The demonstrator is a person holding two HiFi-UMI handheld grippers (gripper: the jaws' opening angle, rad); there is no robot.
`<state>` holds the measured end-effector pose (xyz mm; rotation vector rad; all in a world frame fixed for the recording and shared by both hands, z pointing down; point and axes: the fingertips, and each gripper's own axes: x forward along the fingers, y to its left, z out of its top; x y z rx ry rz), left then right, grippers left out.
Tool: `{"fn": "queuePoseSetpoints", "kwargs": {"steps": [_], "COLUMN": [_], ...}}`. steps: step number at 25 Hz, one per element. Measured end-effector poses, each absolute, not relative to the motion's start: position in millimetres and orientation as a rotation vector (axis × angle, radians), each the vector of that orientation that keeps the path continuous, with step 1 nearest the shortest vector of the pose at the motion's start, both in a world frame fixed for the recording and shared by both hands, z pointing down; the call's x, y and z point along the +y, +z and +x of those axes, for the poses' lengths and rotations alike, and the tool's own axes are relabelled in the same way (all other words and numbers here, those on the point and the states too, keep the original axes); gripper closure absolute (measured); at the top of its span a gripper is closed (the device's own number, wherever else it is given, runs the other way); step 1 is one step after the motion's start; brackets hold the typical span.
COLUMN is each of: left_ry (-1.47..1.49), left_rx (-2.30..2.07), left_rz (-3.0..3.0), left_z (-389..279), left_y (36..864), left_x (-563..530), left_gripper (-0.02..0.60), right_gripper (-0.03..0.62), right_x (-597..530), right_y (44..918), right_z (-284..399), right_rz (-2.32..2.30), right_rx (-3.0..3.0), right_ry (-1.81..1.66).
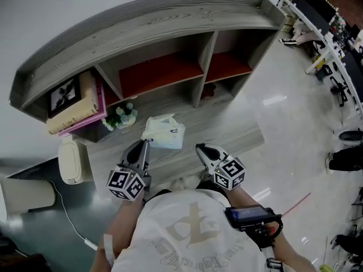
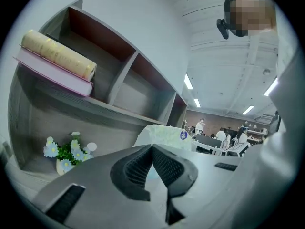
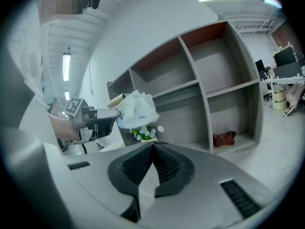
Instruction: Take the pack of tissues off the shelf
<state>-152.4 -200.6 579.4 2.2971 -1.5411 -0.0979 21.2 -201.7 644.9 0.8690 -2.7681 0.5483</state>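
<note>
The pack of tissues, white plastic with a small blue sticker, hangs in the air in front of the grey shelf, clear of its boards. My left gripper is shut on the pack's left edge. In the left gripper view the pack rises just beyond the closed jaws. The right gripper view shows the pack pinched by the left gripper. My right gripper floats to the pack's right, shut with nothing in it; its jaws meet.
Stacked books and a framed picture fill the shelf's left compartment. A small pot of flowers stands on the lower board. A red cloth lies in a bottom compartment. A cream bin stands left; desks stand at right.
</note>
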Motion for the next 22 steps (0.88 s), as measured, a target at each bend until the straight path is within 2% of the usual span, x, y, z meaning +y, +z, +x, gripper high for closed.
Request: {"fn": "queuePoseSetpoints", "kwargs": {"steps": [11, 22], "left_ry": [-0.038, -0.029], "left_rx": [-1.498, -1.446], "left_rz": [2.245, 2.256], "left_z": [-157.8, -150.2], "left_y": [622.2, 630.2], "left_x": [-163.9, -159.4], "left_gripper": [0.565, 0.565], "right_gripper": [0.589, 0.589], "right_x": [-178.1, -167.2], "right_y": [645.5, 645.7], "right_z": [40.1, 46.0], "right_rz": [0.961, 1.026], "right_rx": [-2.748, -2.748], "right_ry": [0.548, 0.556]}}
